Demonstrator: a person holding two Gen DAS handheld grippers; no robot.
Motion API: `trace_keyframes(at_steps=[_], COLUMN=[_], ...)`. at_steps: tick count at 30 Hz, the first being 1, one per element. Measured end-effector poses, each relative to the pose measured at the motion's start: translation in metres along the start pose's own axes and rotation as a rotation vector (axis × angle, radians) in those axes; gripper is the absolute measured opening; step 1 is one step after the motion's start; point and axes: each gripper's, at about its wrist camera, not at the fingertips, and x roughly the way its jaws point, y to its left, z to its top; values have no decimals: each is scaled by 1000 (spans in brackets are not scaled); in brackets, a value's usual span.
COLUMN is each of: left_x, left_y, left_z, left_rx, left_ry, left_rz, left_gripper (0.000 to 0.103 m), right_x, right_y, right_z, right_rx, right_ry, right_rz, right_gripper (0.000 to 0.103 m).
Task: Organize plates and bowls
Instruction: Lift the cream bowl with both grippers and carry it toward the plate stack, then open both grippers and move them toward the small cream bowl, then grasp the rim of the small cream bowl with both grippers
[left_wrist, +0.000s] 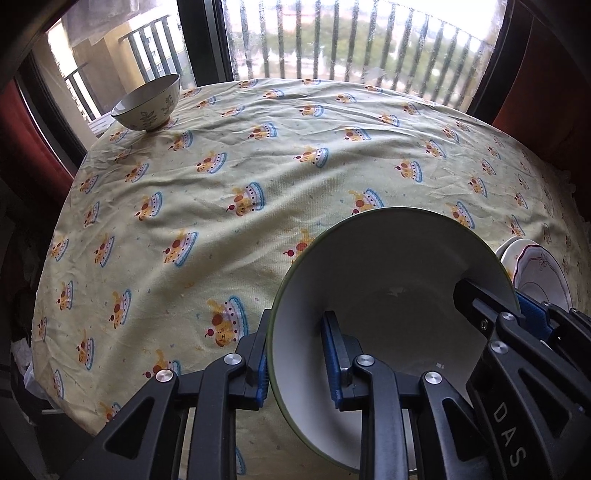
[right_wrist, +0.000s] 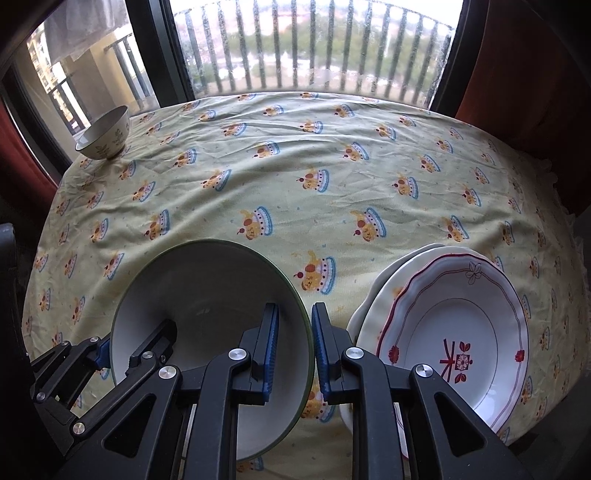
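a: where's the green-rimmed bowl (right_wrist: 207, 295)?

b: near table edge, beside the plates (right_wrist: 458, 332); left gripper (left_wrist: 295, 362) and right gripper (right_wrist: 293, 347) each straddle its rim, not visibly clamped.

a: glazed, likely slippery (fragile too).

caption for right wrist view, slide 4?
Both tongs grip the green-rimmed bowl beside stacked plates; small bowl far left.

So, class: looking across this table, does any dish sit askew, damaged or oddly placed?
Two things. The green-rimmed bowl is tilted steeply, with the left gripper and right gripper straddling opposite sides of its rim. The small leaf-patterned bowl sits alone at the far left corner, away from the stacked plates. No spill or crack shows.
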Motion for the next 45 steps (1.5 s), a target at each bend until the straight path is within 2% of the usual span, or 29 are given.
trace_keyframes(at_steps=[1, 3, 5, 7, 8, 9, 11, 12, 17, 28, 38, 41, 45], left_x=[1, 5, 8, 4, 0, -3, -11, -14, -26, -43, -36, -33, -26], left_y=[0, -2, -4, -4, -4, -2, 1, 3, 13, 45, 112, 132, 162], left_z=[-1, -3, -6, -9, -11, -11, -13, -13, -9, 27, 74, 89, 109], left_rx=[-3, -9, 4, 2, -4, -12, -26, -35, -58, -38, -28, -12, 13], left_ry=[11, 42, 69, 53, 39, 23, 1, -5, -33, -89, -123, -138, -174], left_rz=[-1, -25, -43, -31, -21, -9, 8, 15, 22, 4, -3, 17, 35], left_gripper=[26, 38, 42, 49, 59, 64, 69, 74, 84, 86, 86, 86, 86], right_x=[2, 5, 8, 9, 8, 7, 2, -1, -15, -36, -35, -32, -25], right_y=[0, -1, -3, -4, -6, -7, -8, -7, -2, 23, 90, 112, 142], right_z=[-1, -3, -6, -9, -11, -12, -13, -13, -8, 28, 76, 89, 110], right_rx=[2, 10, 14, 16, 22, 28, 33, 33, 17, 30, 38, 47, 43], right_ry=[5, 20, 41, 51, 52, 46, 22, 9, -38, -101, -129, -149, -166], right_rz=[3, 14, 43, 55, 65, 83, 108, 110, 109, 102, 36, 5, -41], right_gripper=[25, 27, 32, 40, 49, 59, 68, 71, 73, 73, 73, 73, 85])
